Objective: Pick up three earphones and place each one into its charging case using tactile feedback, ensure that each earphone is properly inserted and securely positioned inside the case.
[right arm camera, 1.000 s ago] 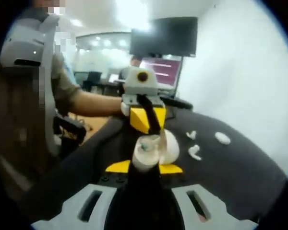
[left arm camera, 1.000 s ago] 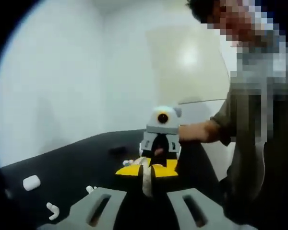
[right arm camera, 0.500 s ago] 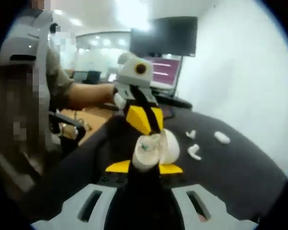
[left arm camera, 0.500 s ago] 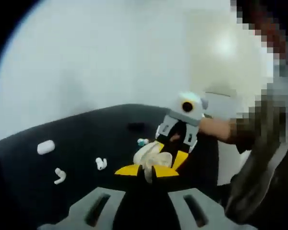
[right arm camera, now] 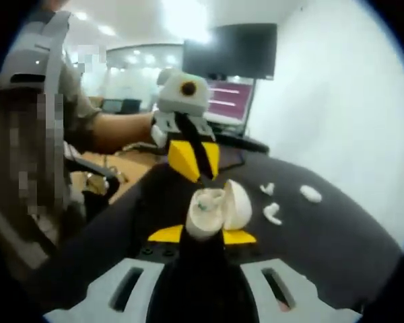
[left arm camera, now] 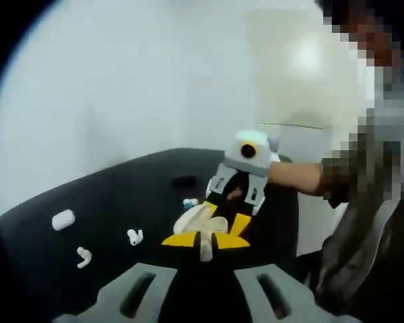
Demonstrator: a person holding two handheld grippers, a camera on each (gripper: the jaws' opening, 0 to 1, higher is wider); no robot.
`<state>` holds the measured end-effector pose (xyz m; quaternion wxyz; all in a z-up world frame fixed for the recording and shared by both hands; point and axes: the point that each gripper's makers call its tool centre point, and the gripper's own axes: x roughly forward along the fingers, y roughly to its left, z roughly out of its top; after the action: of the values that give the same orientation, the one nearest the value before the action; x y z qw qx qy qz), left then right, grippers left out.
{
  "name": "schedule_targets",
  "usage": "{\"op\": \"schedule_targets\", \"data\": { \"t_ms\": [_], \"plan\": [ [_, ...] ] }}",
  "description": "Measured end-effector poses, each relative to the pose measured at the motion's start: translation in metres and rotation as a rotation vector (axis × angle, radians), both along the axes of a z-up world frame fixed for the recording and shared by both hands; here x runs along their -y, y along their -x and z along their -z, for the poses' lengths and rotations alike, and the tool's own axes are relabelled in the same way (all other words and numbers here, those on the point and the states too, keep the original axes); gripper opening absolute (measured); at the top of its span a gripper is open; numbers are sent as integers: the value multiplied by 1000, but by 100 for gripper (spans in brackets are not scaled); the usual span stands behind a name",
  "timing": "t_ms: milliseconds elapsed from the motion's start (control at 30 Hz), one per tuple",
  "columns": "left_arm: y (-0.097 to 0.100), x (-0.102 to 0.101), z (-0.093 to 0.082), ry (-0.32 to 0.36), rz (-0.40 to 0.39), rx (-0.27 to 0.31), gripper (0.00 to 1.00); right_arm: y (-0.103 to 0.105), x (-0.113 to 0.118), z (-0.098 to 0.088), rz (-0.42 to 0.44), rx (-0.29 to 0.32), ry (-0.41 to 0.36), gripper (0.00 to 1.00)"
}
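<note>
My right gripper (right arm camera: pixel 202 235) is shut on an open white charging case (right arm camera: pixel 207 214), its lid (right arm camera: pixel 238 204) tipped back to the right. Just above the case hangs my left gripper (right arm camera: pixel 200 176), pointing down at it. In the left gripper view my left gripper (left arm camera: pixel 205 240) is shut on a white earphone (left arm camera: pixel 205 249). Right beyond it the case (left arm camera: pixel 195 217) sits in my right gripper (left arm camera: pixel 219 217). Two loose earphones (left arm camera: pixel 135 236) (left arm camera: pixel 84 256) lie on the black table (left arm camera: pixel 121 195); in the right gripper view these earphones (right arm camera: pixel 268 189) (right arm camera: pixel 273 214) lie right of the case.
A second, closed white case (left arm camera: pixel 62 219) (right arm camera: pixel 311 194) lies near the table's far edge by the white wall. The person (left arm camera: pixel 363 202) stands close beside the table. A dark monitor (right arm camera: pixel 232 50) and a lit screen stand behind the table (right arm camera: pixel 323 235).
In the right gripper view my left gripper has lifted slightly up and left, away from the case. The case stays in my right gripper. The left gripper view has swung with the hand.
</note>
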<state>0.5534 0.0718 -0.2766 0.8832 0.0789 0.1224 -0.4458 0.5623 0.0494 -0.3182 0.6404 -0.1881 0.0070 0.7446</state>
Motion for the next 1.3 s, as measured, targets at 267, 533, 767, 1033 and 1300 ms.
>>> {"op": "schedule_targets", "data": {
  "t_ms": [267, 533, 767, 1033, 1300],
  "plan": [
    [-12, -5, 3, 7, -74, -55, 6, 0, 0, 0, 0, -2, -1, 21],
    [-18, 0, 11, 40, -139, -194, 7, 1, 1, 0, 1, 19, -2, 21],
    [-22, 1, 12, 40, -166, -186, 5, 1, 2, -1, 2, 50, -4, 21],
    [-27, -3, 14, -36, -249, -150, 4, 1, 1, -2, 0, 79, -14, 21],
    [-29, 3, 14, -139, -291, -83, 2, 2, 1, -2, 1, 83, -10, 20]
  ]
}}
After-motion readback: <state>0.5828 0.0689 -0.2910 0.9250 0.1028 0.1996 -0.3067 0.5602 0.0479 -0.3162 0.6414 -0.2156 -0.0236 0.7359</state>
